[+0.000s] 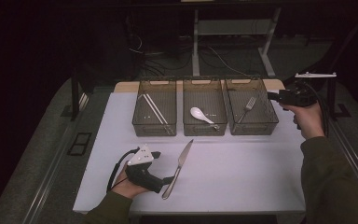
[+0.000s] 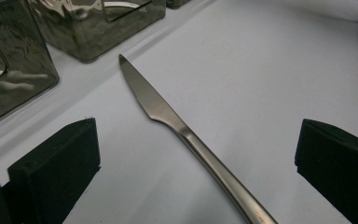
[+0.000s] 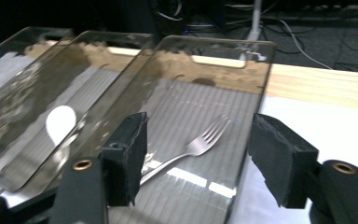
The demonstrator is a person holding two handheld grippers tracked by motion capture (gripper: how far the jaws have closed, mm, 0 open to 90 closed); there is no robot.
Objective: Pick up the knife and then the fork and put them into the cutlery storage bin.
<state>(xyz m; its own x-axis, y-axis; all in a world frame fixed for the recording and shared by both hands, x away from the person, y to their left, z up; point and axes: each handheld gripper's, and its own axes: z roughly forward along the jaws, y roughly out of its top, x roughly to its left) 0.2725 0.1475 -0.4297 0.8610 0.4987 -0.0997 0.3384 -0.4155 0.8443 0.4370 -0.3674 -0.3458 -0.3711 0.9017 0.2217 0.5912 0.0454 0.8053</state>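
Chopsticks (image 1: 154,111), spoon (image 1: 201,115) and fork (image 1: 247,107) binned at upper centre; knife (image 1: 178,170) loose at lower centre between spread left gripper (image 2: 198,158); right gripper (image 3: 193,158) likewise agape, empty.

Knife (image 1: 179,168) (image 2: 182,128): plain steel, flat on white table, near centre-left, tip pointing far, toward bins. Fork (image 1: 247,107) (image 3: 186,149) in right bin, white spoon (image 1: 201,115) in middle, chopsticks (image 1: 155,112) in left.
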